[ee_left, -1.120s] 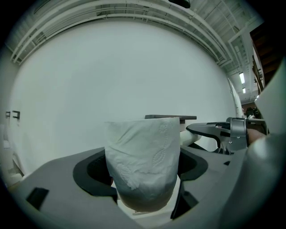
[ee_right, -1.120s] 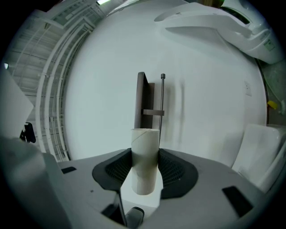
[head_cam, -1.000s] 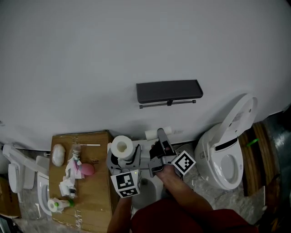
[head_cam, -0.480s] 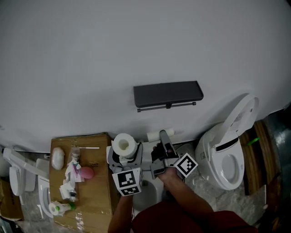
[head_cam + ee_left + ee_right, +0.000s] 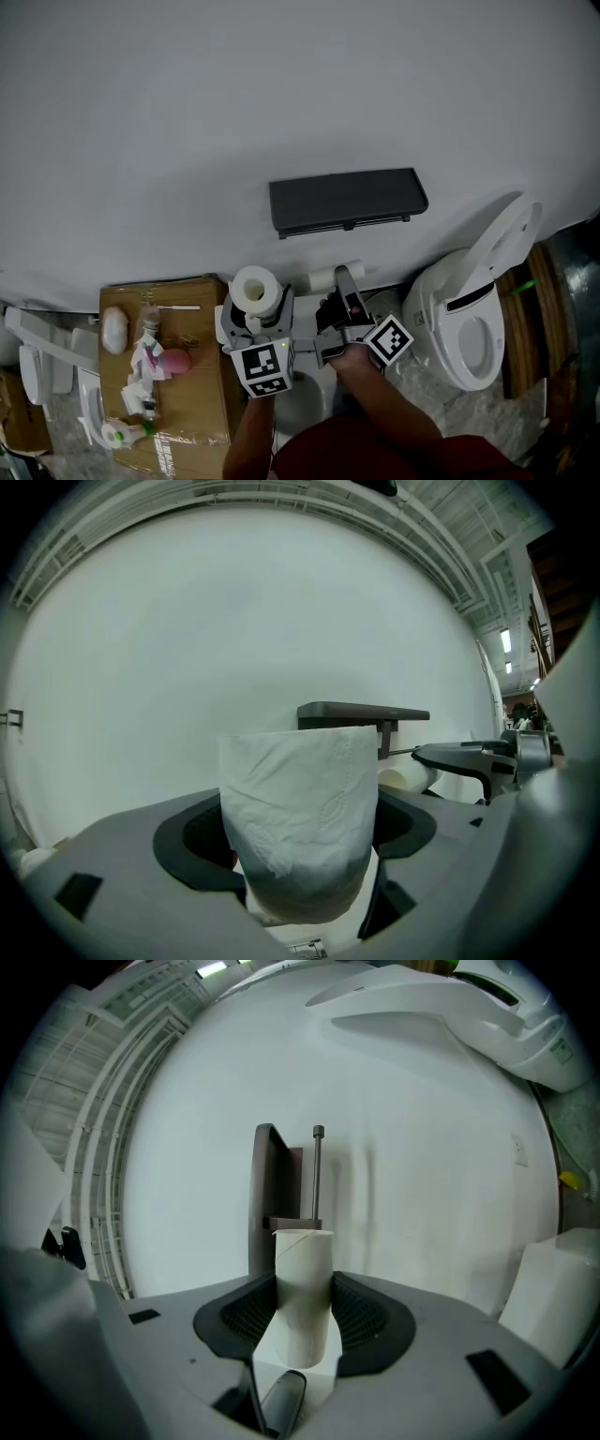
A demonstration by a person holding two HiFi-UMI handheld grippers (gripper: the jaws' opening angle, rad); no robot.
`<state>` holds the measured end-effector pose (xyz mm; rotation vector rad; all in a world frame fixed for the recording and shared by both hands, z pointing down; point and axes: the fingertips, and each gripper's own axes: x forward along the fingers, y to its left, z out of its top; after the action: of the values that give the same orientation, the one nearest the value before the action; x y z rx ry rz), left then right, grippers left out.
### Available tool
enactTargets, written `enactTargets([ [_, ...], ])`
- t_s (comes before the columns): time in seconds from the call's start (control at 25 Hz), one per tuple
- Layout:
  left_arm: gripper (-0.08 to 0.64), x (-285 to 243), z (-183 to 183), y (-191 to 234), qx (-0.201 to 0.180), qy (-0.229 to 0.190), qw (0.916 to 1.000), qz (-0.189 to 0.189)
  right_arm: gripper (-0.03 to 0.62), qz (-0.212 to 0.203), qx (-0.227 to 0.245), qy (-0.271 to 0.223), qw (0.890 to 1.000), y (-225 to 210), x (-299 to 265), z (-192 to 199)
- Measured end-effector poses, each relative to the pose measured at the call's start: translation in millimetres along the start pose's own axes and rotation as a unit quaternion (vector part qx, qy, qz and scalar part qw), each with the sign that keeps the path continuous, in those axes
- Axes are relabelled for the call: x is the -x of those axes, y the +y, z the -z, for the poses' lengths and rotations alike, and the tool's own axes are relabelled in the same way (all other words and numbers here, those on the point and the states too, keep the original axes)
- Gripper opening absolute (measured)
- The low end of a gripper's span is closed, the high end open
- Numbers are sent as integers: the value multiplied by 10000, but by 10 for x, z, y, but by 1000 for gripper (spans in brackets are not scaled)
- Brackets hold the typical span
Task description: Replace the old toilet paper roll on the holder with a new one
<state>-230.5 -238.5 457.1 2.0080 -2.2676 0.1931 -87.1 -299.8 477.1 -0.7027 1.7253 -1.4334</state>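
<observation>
My left gripper is shut on a full white toilet paper roll, which fills the jaws in the left gripper view. My right gripper is shut on the empty cardboard tube; that tube stands between the pads in the right gripper view. The dark holder, a shelf with a thin bar under it, is on the white wall above both grippers. The holder's bar is bare. The holder shows just behind the new roll.
A white toilet with its lid up stands at the right. At the left, a cardboard box carries a pink ball, a white object and small bottles. A white wall fills the upper view.
Both grippers have moved slightly toward the wall with their loads still held. The holder now sits lower and nearer in the head view.
</observation>
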Motion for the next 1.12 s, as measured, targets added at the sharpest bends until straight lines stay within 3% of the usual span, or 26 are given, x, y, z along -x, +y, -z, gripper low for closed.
enactTargets([
  [0.2, 434, -228, 39, 56, 82, 55, 10000, -6, 190, 48, -1, 20, 10000, -127, -154, -19],
  [0.4, 434, -441, -3, 146, 436, -28, 9990, 15, 190, 179, -43, 47, 9998, -276, -251, -47],
  [0.52, 434, -538, -19, 229, 966, -92, 9953, 40, 190, 195, -96, 37, 9998, -316, -295, -60],
  [0.68, 434, -623, -21, 396, 1822, -182, 9831, -51, 190, 242, -57, 58, 9997, -362, -323, -79],
  [0.8, 434, -677, -8, 497, 2534, -244, 9670, -68, 190, 285, -173, 73, 9994, -395, -326, -90],
  [0.92, 434, -721, -15, 614, 3270, -400, 9442, -65, 190, 255, -201, 99, 9994, -392, -351, -74],
  [1.04, 434, -782, -18, 641, 4017, -515, 9143, 67, 190, 287, -189, 70, 9994, -391, -336, -106],
  [1.12, 434, -827, -19, 635, 4570, -605, 8871, 225, 190, 282, -110, 51, 9995, -390, -331, -144],
])
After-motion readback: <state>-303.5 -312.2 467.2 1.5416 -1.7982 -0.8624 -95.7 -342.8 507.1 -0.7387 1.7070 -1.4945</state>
